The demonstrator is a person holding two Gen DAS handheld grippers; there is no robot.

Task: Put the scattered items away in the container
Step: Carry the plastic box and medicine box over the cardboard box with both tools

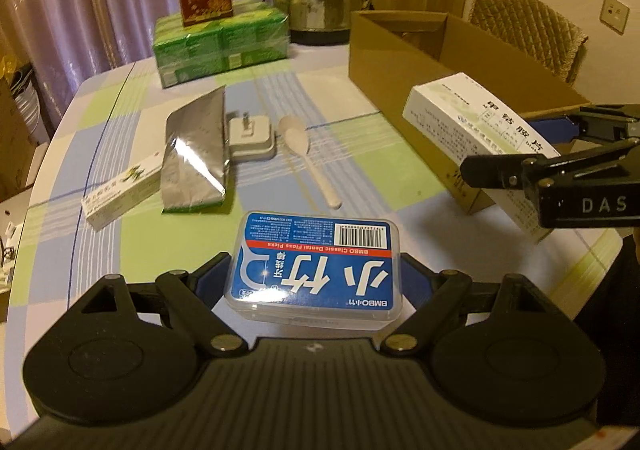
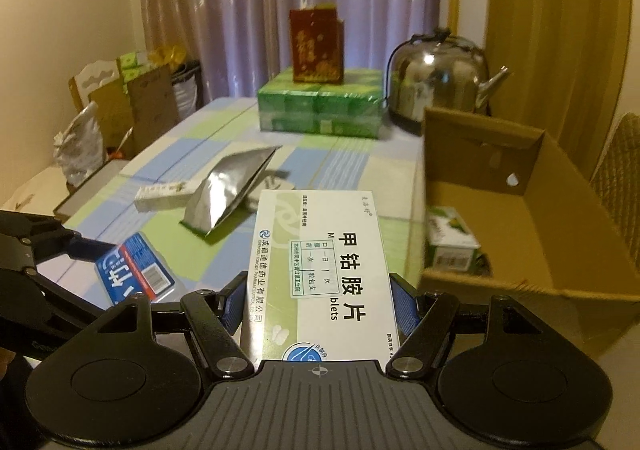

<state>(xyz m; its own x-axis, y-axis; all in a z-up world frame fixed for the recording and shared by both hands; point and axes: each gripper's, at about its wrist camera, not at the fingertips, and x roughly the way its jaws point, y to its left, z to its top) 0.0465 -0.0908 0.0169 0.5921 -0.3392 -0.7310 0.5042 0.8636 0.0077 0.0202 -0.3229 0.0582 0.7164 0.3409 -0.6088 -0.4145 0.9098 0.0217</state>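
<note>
Tidying is only partly done: one green and white packet (image 2: 450,240) already lies inside the cardboard box (image 2: 560,209) at the right edge of the table (image 1: 120,121). Both claws are busy, the left gripper (image 1: 316,282) clamped on the blue floss-pick case (image 1: 316,262) near the front edge, the right gripper (image 2: 320,302) clamped on the white medicine box (image 2: 320,250) just beside the box's near wall. I judge the silver foil pouch (image 1: 196,153), white spoon (image 1: 304,153), small tube carton (image 1: 124,189) and grey plug adapter (image 1: 252,137) at mid-table remain.

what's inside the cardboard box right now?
In the right wrist view, the cardboard box holds one white-and-green carton by its near-left wall. That wall hides the floor beneath it; the visible floor looks bare.
</note>
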